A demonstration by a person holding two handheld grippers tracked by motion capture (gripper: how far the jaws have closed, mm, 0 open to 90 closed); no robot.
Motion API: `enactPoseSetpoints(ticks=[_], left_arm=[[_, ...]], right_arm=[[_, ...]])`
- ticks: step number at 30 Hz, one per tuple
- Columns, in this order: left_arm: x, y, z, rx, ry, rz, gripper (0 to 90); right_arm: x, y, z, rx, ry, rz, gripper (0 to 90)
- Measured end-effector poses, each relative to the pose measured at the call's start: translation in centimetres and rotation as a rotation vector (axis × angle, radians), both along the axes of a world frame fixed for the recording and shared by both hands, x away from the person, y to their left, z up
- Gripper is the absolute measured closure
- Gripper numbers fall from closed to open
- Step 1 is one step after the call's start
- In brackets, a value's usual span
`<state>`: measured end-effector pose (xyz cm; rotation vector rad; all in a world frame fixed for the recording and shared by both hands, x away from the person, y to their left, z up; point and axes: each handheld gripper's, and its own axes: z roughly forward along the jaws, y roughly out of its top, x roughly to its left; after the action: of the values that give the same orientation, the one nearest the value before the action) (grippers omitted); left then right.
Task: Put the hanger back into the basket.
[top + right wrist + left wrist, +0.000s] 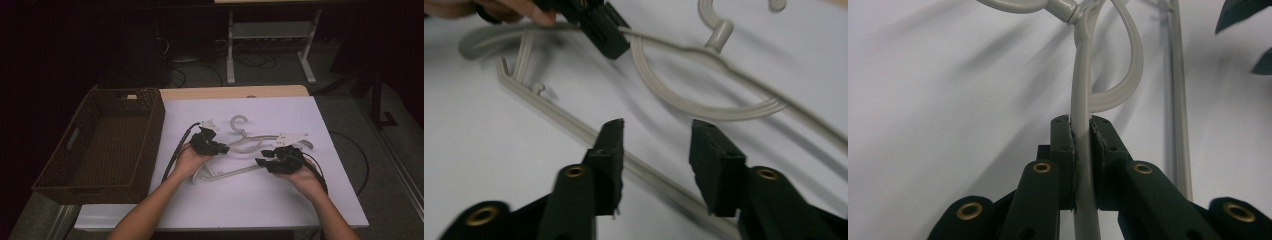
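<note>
Grey hanger [1082,150], L gripper [1082,131] clamped, R gripper [656,150] open

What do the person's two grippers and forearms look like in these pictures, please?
The left gripper and right gripper are black, each with two blocky jaws on linked arms with brass-coloured pivot rivets, seen up close in the gripper views. Each carries a pale three-cornered plate on top and trails a black cable. The forearms are bare, with no sleeves showing.
</note>
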<state>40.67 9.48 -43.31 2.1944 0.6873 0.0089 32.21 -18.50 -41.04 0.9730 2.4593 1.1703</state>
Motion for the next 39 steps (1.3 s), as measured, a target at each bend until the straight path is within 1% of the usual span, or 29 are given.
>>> enactPoseSetpoints(ticks=[1, 3, 4, 5, 6, 8, 9, 10, 11, 12, 14, 15, 17, 18, 20, 23, 24, 27, 28, 32, 35, 39], left_arm=[[-0.1, 0.0, 0.2, -0.013, -0.001, 0.008, 82.8], [-0.2, 0.3, 0.6, -0.007, -0.007, 0.005, 82.8], [-0.3, 0.4, 0.8, -0.008, -0.006, 0.009, 82.8], [-0.4, 0.5, 1.0, -0.010, -0.005, 0.016, 82.8], [-0.5, 0.6, 1.2, -0.007, -0.008, 0.017, 82.8], [-0.7, 0.8, 1.7, -0.007, -0.009, 0.030, 82.8], [-0.8, 0.9, 2.0, -0.009, -0.012, 0.035, 82.8], [-0.9, 1.1, 2.3, -0.008, -0.014, 0.040, 82.8], [-1.0, 1.2, 2.5, -0.009, -0.012, 0.049, 82.8], [-1.0, 1.4, 2.8, -0.008, -0.015, 0.054, 82.8], [-1.2, 1.8, 3.5, -0.016, -0.013, 0.074, 82.8], [-1.3, 1.9, 3.7, -0.017, -0.010, 0.083, 82.8], [-1.5, 2.4, 4.4, -0.012, -0.016, 0.095, 82.8], [-1.6, 2.6, 4.8, -0.014, -0.020, 0.100, 82.8], [-1.9, 3.1, 5.6, -0.012, -0.019, 0.121, 82.8], [-2.2, 3.6, 6.9, 0.004, -0.026, 0.137, 82.8], [-2.3, 3.9, 7.3, 0.017, -0.034, 0.136, 82.8], [-2.4, 4.7, 8.6, 0.021, -0.040, 0.150, 82.8], [-2.5, 5.0, 9.1, 0.016, -0.044, 0.161, 82.8], [-2.6, 6.4, 10.5, 0.021, -0.051, 0.171, 82.7], [-2.8, 7.6, 11.5, 0.014, -0.053, 0.193, 82.7], [-3.0, 9.1, 12.6, 0.020, -0.057, 0.207, 82.7]], right_arm=[[-0.1, -0.1, 0.3, 0.012, -0.017, 0.000, 50.6], [-0.3, -0.2, 0.8, 0.047, -0.043, -0.020, 40.0], [-0.4, -0.3, 1.0, 0.055, -0.051, -0.025, 37.0], [-0.4, -0.4, 1.2, 0.067, -0.072, -0.030, 33.2], [-0.5, -0.6, 1.5, 0.080, -0.081, -0.036, 29.9], [-0.8, -0.9, 2.2, 0.120, -0.105, -0.050, 23.9], [-0.9, -1.2, 2.6, 0.141, -0.116, -0.058, 22.4], [-1.1, -1.4, 3.0, 0.164, -0.133, -0.057, 20.5], [-1.4, -1.7, 3.4, 0.187, -0.160, -0.070, 17.2], [-1.5, -1.9, 3.6, 0.193, -0.172, -0.075, 16.7], [-1.8, -2.3, 4.1, 0.212, -0.182, -0.084, 13.9], [-1.9, -2.5, 4.3, 0.219, -0.187, -0.088, 13.9], [-2.2, -3.0, 4.7, 0.235, -0.191, -0.093, 13.8], [-2.2, -3.0, 4.7, 0.235, -0.191, -0.093, 13.6], [-2.4, -3.3, 4.9, 0.254, -0.202, -0.098, 13.4], [-2.7, -3.7, 5.3, 0.277, -0.207, -0.108, 13.0], [-2.8, -3.8, 5.4, 0.281, -0.214, -0.107, 12.4], [-3.0, -4.0, 5.8, 0.303, -0.229, -0.114, 11.4], [-3.0, -4.0, 6.0, 0.306, -0.235, -0.111, 11.4], [-3.1, -4.0, 6.3, 0.318, -0.247, -0.104, 11.4], [-3.1, -4.1, 6.4, 0.320, -0.246, -0.104, 11.4], [-3.1, -4.2, 6.5, 0.320, -0.254, -0.106, 11.1]])
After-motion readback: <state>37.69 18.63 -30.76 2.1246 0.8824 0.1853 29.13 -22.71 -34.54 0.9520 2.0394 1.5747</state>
